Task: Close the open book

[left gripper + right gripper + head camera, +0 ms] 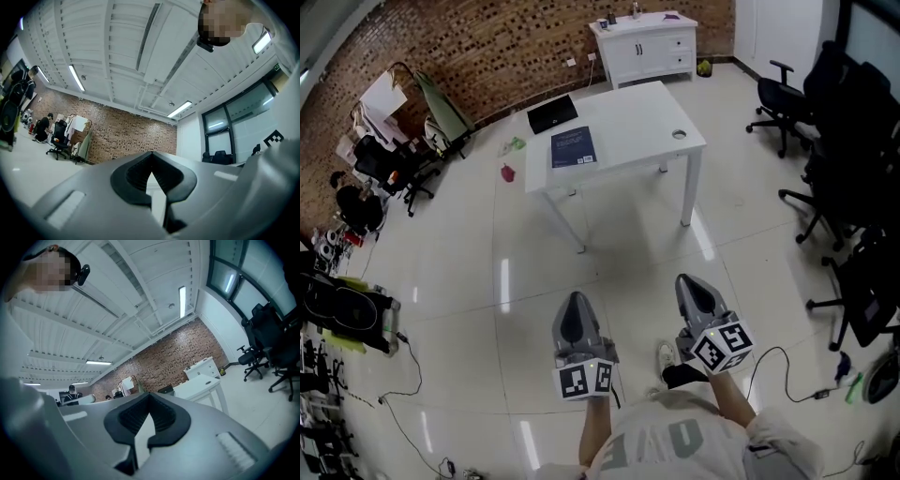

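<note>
Head view: book on desk, far ahead of left gripper and right gripper, fingers together, empty; likely light, stiff, so take the cover's edge.

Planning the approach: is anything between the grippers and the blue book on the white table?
Nothing visible. Only bare floor lies between the left gripper, the right gripper and the table; the blue book lies near its closer edge, with a black flat item beyond it.

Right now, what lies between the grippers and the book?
Head view: only bare floor tiles separate the left gripper and right gripper from the white table bearing the blue book.
</note>
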